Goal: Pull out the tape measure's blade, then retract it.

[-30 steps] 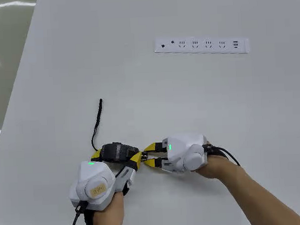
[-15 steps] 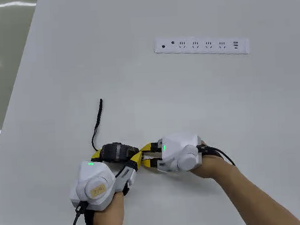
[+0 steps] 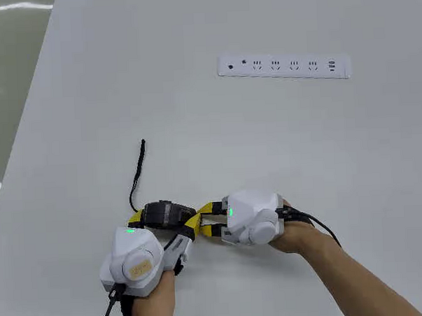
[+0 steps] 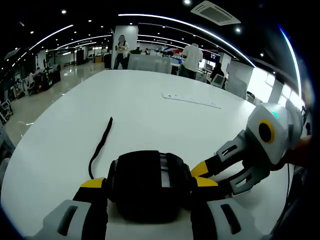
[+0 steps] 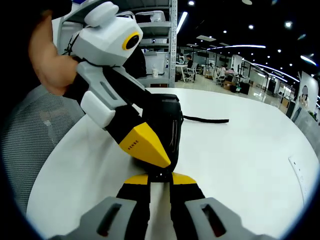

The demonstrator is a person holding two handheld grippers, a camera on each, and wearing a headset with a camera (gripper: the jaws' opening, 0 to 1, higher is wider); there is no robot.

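A black tape measure rests on the white table, its black wrist strap trailing away behind it. My left gripper is shut on the case, one yellow-tipped finger on each side; in the left gripper view the case sits between its fingertips. My right gripper reaches in from the right, right up against the case. In the right gripper view its jaws are pinched on the small blade end hook at the case. No length of blade shows.
A white power strip lies farther back on the table, also seen in the left gripper view. The table's left edge drops to a glossy floor. People and desks stand far behind.
My right gripper has slid a little to the left, closer to the tape measure case. The left gripper and case have stayed put.
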